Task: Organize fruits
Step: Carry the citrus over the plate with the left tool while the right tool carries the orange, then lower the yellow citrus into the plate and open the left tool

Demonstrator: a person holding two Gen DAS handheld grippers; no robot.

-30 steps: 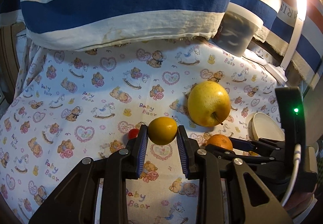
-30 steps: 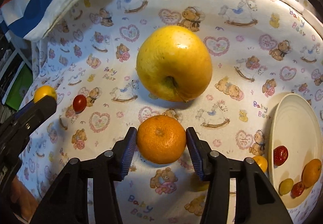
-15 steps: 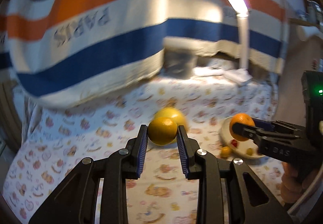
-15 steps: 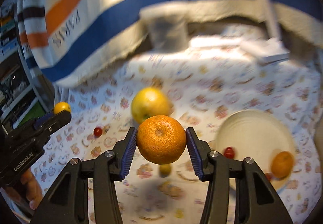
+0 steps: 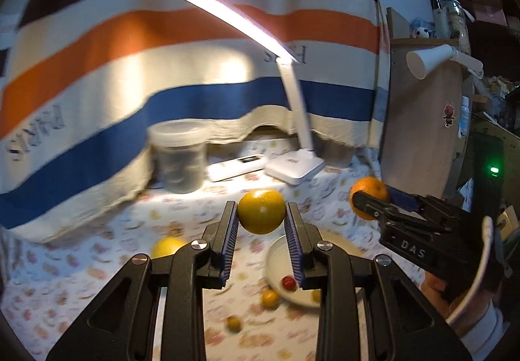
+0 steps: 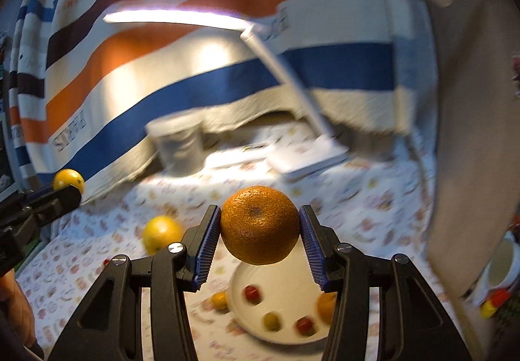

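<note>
The left gripper (image 5: 261,219) grips a yellow fruit (image 5: 261,211) in the air above the patterned cloth (image 5: 97,263); the right gripper (image 6: 258,232) clamps an orange (image 6: 260,224) over the white plate (image 6: 276,276), which holds small fruits

The left gripper (image 5: 261,214) squeezes a yellow fruit (image 5: 261,211) between its blue pads, up in the air. On the right, the right gripper (image 5: 370,201) holds an orange (image 5: 365,188). Below is a white plate (image 5: 276,260) with a red berry (image 5: 288,282) on it. A big yellow apple (image 5: 166,247) sits on the cloth (image 5: 81,279). A lamp (image 5: 292,120) shines behind.
</note>
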